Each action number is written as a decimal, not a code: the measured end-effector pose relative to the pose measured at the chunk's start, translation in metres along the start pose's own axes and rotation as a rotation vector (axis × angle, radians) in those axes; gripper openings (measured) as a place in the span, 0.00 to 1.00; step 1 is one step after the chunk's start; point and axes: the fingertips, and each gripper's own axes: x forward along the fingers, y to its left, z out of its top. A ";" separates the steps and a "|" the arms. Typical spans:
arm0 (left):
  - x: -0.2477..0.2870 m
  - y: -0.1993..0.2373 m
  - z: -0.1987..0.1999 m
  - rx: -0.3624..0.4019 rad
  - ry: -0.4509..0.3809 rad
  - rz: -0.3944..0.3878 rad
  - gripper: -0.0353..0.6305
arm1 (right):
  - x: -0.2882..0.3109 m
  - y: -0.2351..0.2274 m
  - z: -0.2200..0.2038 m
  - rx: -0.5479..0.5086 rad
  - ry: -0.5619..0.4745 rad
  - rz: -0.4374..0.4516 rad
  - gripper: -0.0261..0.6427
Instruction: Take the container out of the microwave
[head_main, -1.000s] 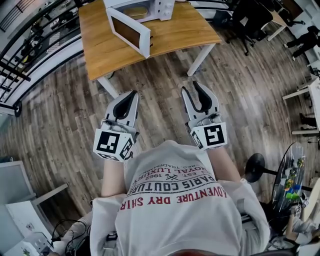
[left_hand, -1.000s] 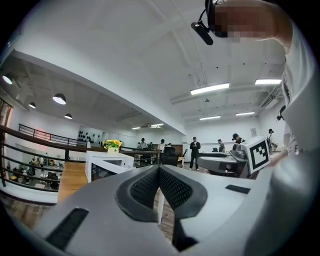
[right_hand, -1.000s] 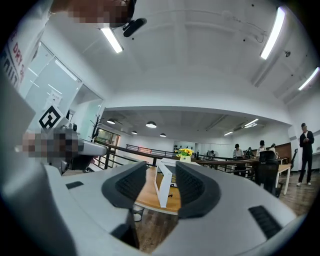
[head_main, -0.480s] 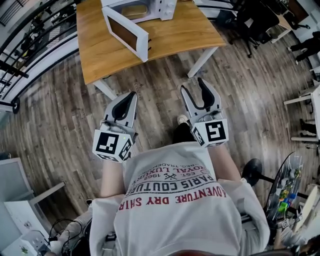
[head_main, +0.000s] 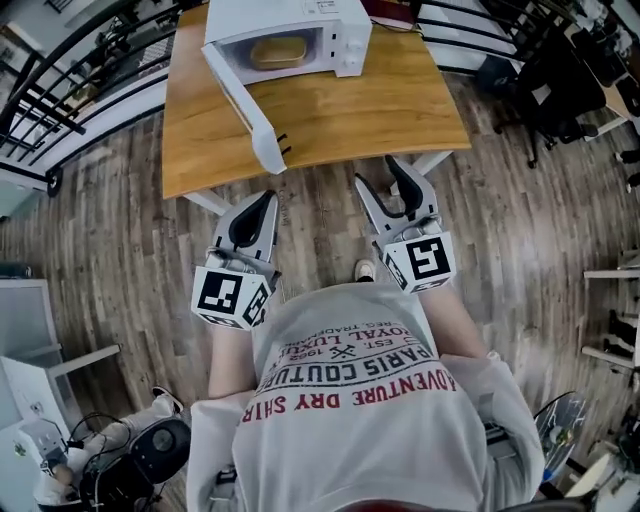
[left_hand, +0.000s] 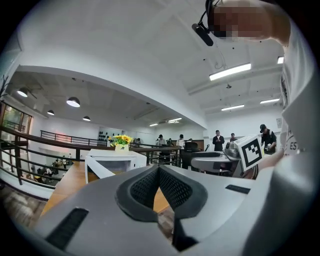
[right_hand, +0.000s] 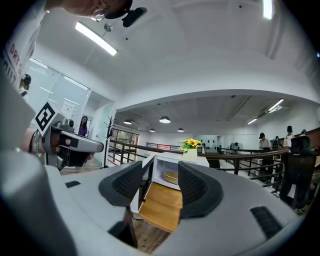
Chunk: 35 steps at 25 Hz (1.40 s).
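Note:
A white microwave (head_main: 290, 35) stands at the back of the wooden table (head_main: 390, 100), its door (head_main: 248, 110) swung wide open towards me. Inside lies a round tan container (head_main: 278, 50). Both grippers are held level over the floor, short of the table's front edge. My left gripper (head_main: 264, 203) is shut and empty, its pads (left_hand: 150, 187) meeting. My right gripper (head_main: 380, 175) is open with nothing between its pads (right_hand: 192, 182). Between them the right gripper view shows the microwave (right_hand: 161, 167) with the container (right_hand: 172, 176) in it.
A vase of yellow flowers (right_hand: 190, 146) sits on the microwave. Black railings (head_main: 70, 100) run behind and left of the table. Office chairs (head_main: 560, 80) stand at the right, and several people (left_hand: 218, 141) stand far off. A white cabinet (head_main: 30, 360) is at my left.
I have walked towards the table, so it and the microwave sit closer and fuller in view. Both grippers came forward with me. The right jaws opened wider than a second ago.

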 end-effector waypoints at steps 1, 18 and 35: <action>0.016 -0.004 0.001 -0.003 -0.002 0.014 0.07 | 0.006 -0.014 -0.001 -0.003 0.002 0.021 0.39; 0.188 -0.009 -0.033 -0.063 0.088 0.132 0.07 | 0.116 -0.125 -0.057 -0.024 0.163 0.307 0.39; 0.253 0.119 -0.043 -0.235 0.098 0.347 0.07 | 0.300 -0.117 -0.106 -0.084 0.321 0.440 0.39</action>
